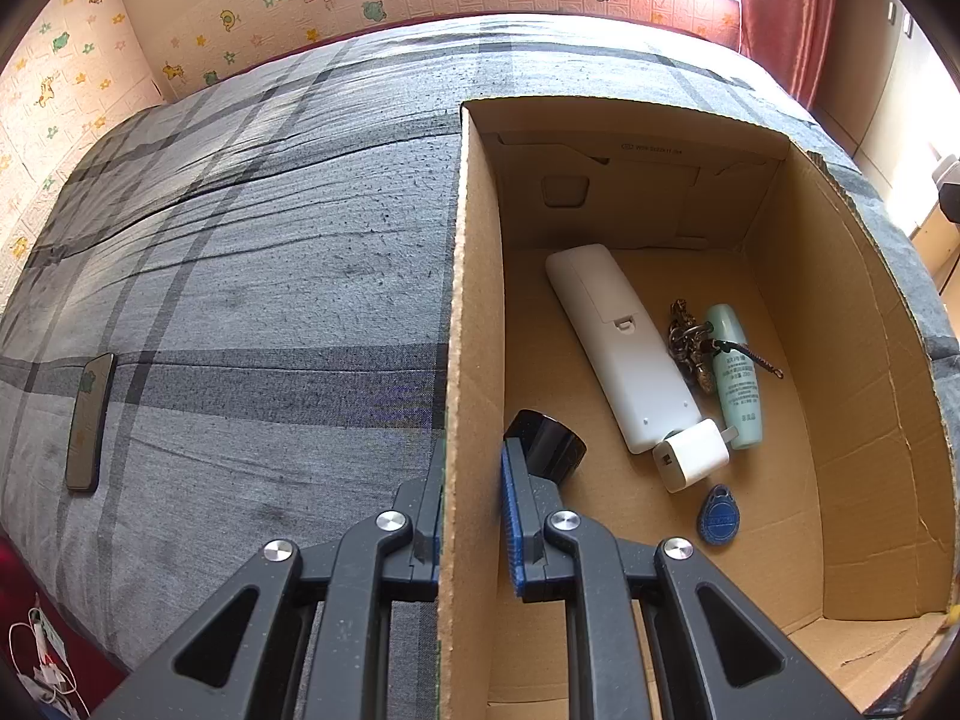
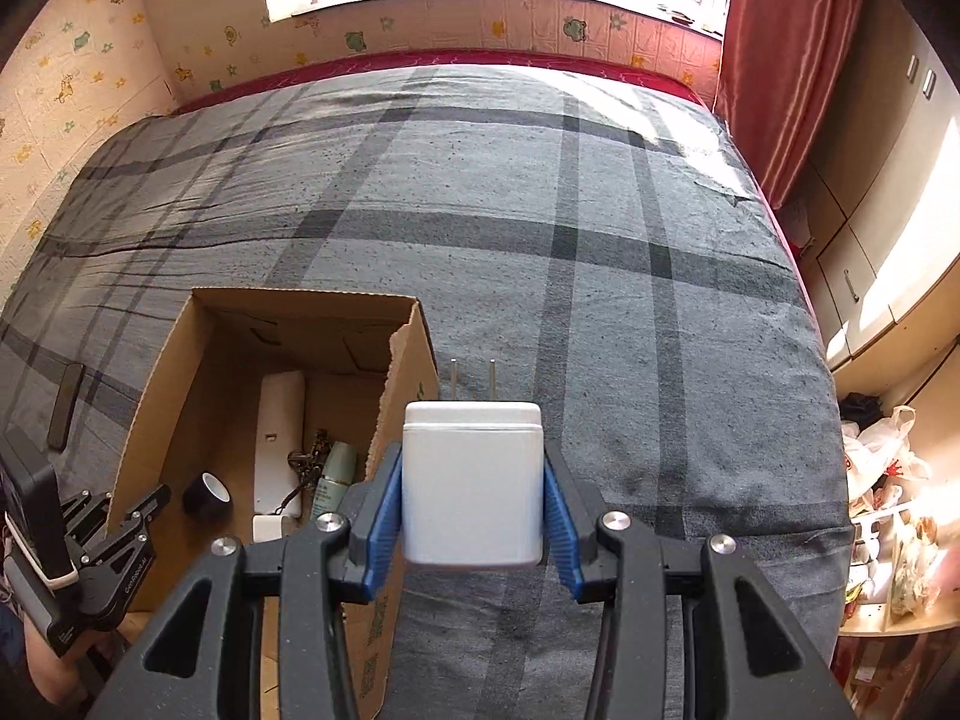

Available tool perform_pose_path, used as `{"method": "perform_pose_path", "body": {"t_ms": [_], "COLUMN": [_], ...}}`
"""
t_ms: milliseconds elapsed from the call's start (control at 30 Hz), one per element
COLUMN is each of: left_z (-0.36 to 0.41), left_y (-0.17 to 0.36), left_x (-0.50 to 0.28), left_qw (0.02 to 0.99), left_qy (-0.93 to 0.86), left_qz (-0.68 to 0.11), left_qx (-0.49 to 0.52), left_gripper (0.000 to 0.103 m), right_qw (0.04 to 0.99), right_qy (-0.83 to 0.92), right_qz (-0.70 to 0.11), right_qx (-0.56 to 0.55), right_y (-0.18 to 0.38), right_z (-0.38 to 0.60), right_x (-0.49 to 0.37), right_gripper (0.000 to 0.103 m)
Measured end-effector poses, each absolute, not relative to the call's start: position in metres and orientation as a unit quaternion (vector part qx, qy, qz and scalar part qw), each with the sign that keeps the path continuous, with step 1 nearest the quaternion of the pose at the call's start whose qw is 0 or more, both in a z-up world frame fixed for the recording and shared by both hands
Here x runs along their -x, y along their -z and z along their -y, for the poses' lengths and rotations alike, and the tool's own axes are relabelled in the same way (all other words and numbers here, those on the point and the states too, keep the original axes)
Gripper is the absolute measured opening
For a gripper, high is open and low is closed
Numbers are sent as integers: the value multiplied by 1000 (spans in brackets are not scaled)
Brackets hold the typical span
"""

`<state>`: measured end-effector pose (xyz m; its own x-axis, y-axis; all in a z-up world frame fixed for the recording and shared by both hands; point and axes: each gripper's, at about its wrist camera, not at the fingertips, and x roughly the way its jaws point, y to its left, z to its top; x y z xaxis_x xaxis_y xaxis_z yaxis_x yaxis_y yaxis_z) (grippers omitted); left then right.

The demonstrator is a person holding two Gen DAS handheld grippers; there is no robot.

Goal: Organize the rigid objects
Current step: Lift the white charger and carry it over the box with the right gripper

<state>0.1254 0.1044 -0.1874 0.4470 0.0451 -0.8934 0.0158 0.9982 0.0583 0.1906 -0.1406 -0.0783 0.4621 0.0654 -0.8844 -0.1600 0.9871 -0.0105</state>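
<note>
An open cardboard box [image 1: 786, 312] [image 2: 156, 396] stands on the bed. In it lie a white remote [image 1: 618, 342] [image 2: 277, 432], a keychain [image 1: 690, 348], a green tube [image 1: 738, 378] [image 2: 333, 474], a small white charger [image 1: 690, 456], a blue key fob [image 1: 717, 516] and a black tape roll [image 1: 549, 444] [image 2: 207, 495]. My left gripper [image 1: 471, 516] [image 2: 129, 513] straddles the box's left wall [image 1: 465, 360], jaws a little apart on each side of it. My right gripper [image 2: 474, 510] is shut on a white plug charger [image 2: 473, 486], prongs forward, held above the bed right of the box.
A dark phone [image 1: 89, 420] [image 2: 65, 405] lies on the grey plaid bedspread [image 1: 270, 276] [image 2: 540, 252] left of the box. Walls and a window are beyond the bed; a red curtain [image 2: 780, 60] and shelves with bags [image 2: 888, 480] are at the right.
</note>
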Motion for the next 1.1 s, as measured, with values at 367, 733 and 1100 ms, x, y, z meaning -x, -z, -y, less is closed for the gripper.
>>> {"method": "perform_pose_path", "body": {"t_ms": [367,733,1100], "left_z": [-105,-104,-105], "left_y": [187,187,188], "left_x": [-125,-125,-125], "left_qw": [850,850,850], "left_qy": [-7,-6,-5], "left_qz": [-526,-526,-526], "left_qx": [-27,-27,-28], "left_gripper": [16,16,16], "right_qw": [839,810,776], "right_qy": [-136,-169,-173], "right_qz": [-523,-557,-598], "right_qx": [61,77,106], "right_y": [85,122,168], "right_z": [77,35,10], "right_x": [-179,-172,-170], "right_gripper": [45,45,45]}}
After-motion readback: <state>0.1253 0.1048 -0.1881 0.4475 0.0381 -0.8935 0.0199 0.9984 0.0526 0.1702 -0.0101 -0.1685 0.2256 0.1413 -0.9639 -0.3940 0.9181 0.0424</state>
